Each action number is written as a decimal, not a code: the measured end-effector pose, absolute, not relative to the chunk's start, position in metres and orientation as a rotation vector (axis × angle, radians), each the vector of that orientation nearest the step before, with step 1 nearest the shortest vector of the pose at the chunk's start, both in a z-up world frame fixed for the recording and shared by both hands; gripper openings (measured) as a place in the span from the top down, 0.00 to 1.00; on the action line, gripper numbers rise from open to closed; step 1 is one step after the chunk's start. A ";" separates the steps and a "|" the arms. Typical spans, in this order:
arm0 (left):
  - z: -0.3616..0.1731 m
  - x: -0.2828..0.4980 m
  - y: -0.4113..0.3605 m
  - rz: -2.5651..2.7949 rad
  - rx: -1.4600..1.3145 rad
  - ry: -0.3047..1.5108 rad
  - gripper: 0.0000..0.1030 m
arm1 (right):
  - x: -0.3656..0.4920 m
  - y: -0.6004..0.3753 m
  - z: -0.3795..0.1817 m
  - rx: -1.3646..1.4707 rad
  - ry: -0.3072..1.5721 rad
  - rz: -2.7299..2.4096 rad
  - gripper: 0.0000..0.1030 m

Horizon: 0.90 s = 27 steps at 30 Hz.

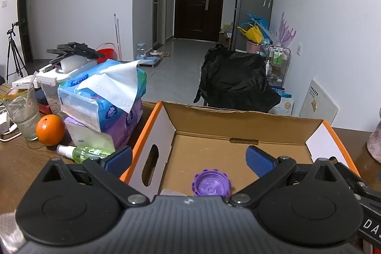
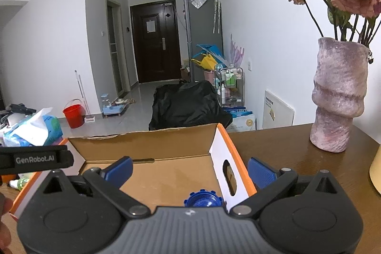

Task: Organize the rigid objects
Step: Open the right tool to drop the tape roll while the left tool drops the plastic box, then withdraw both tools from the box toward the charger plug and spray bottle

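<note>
A: Left wrist view first. What sits low in the frame?

B: The left gripper (image 1: 189, 160), its blue pads spread wide apart with nothing between them. One pad hangs outside the left wall of the cardboard box (image 1: 152, 132), the other inside it, right of centre.

A: And the task's thing?

B: A purple ridged cap (image 1: 211, 183) lies on the box floor at lower centre, open side up, just above the gripper body. No pad touches it.

A: What is left of the box?

B: A stack of tissue packs (image 1: 104, 101) at centre left, an orange (image 1: 50, 127) beside it, a small green spray bottle (image 1: 83, 151) lying on the wooden table (image 1: 21, 158), and a glass (image 1: 21, 113) at the far left edge.

A: Now the right wrist view.

B: The right gripper (image 2: 190, 169) fills the lower frame, fingers likewise fully apart and empty. Its left pad is over the box interior, its right pad outside the box's orange-edged right wall.

A: Anything in the box?

B: A blue ridged cap (image 2: 203, 199) at lower centre, partly hidden by the gripper body, just beside that right wall. A pinkish vase (image 2: 338, 97) of dried roses stands on the table at the right.
</note>
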<state>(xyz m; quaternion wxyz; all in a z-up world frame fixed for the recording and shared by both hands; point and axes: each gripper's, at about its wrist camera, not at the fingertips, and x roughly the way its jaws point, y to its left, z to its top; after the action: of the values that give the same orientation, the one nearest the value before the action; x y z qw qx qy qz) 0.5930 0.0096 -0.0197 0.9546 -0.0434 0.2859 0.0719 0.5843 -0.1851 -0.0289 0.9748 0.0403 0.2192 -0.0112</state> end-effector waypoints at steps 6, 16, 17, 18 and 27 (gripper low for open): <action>-0.012 0.578 0.010 0.142 -0.082 0.569 0.00 | 0.567 -0.188 -0.022 0.083 0.415 0.002 0.00; 0.002 0.542 0.013 0.117 -0.070 0.531 0.00 | 0.529 -0.190 -0.010 0.044 0.365 0.016 0.00; 0.003 0.538 0.013 0.114 -0.069 0.529 0.00 | 0.525 -0.190 -0.009 0.038 0.362 0.016 0.00; 0.003 0.535 0.014 0.110 -0.067 0.527 0.00 | 0.521 -0.190 -0.009 0.033 0.360 0.017 0.00; 0.005 0.501 0.009 0.076 -0.044 0.527 0.00 | 0.485 -0.192 -0.006 -0.003 0.335 0.040 0.00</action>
<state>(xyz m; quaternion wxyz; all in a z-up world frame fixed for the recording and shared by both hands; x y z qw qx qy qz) 0.5013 0.0087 0.0046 0.9646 -0.0218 0.2602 0.0376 0.4855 -0.1921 -0.0055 0.9858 -0.0013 0.1667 0.0201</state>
